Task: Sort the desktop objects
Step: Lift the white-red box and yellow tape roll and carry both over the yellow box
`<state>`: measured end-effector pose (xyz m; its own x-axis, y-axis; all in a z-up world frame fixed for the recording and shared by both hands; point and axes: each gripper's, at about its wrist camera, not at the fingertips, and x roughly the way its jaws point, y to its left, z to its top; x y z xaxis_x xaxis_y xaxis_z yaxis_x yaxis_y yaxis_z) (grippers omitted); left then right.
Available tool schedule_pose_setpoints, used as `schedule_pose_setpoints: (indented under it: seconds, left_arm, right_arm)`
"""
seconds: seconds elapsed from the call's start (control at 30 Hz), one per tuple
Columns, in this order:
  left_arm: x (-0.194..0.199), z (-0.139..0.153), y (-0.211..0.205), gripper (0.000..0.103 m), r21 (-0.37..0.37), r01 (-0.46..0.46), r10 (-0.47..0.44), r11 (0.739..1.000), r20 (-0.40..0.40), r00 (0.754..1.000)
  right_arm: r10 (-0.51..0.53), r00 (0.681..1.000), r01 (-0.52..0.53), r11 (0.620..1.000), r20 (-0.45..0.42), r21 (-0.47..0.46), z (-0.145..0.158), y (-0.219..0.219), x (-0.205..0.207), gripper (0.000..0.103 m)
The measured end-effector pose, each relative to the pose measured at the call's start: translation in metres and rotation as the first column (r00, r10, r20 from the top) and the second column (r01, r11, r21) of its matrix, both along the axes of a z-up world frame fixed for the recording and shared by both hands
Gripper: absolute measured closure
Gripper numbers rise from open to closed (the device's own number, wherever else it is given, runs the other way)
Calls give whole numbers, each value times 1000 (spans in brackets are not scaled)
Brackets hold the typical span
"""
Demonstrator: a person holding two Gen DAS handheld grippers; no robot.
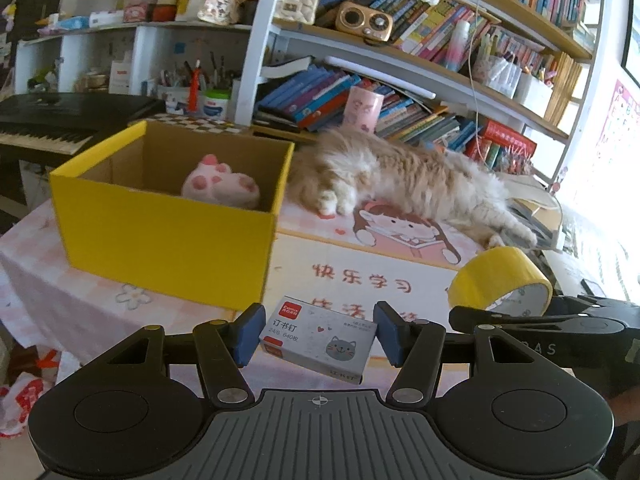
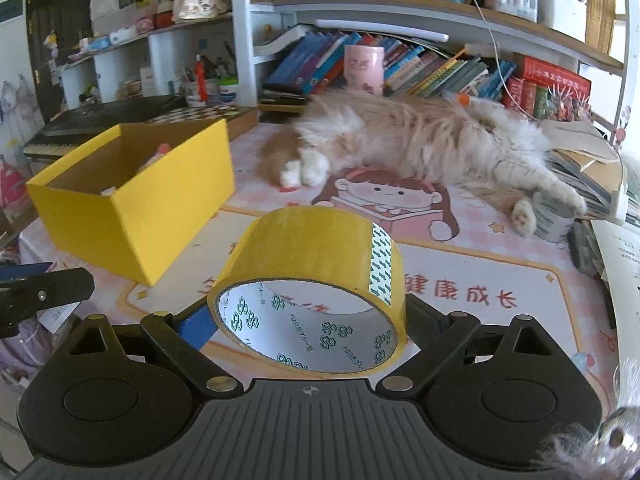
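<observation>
Currently the staple box (image 1: 318,338) is clamped by the left gripper (image 1: 318,334), bottom centre, tilted; slip is possible. The yellow tape roll (image 2: 310,292) is gripped across its width by the right gripper (image 2: 308,326). The yellow box (image 1: 168,216), left of frame, could be clipped; the cat (image 1: 400,178) may move.

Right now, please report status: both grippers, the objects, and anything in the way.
Left gripper shut on staple box. Right gripper shut on yellow tape roll. Yellow box open ahead. Cat lying beside it.
</observation>
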<state>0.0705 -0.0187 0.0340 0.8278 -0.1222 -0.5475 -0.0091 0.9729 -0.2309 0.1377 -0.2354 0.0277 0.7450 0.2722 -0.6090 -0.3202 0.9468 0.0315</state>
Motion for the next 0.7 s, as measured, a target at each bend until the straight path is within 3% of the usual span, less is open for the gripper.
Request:
schedule_pose_setpoints:
  seconds: [0.7]
  left_arm:
    - [-78,-7,61,44,22,11,-10,1000,-52,999]
  right_arm:
    - [59,995,-56,998,-84,29,-18,76,-88,9]
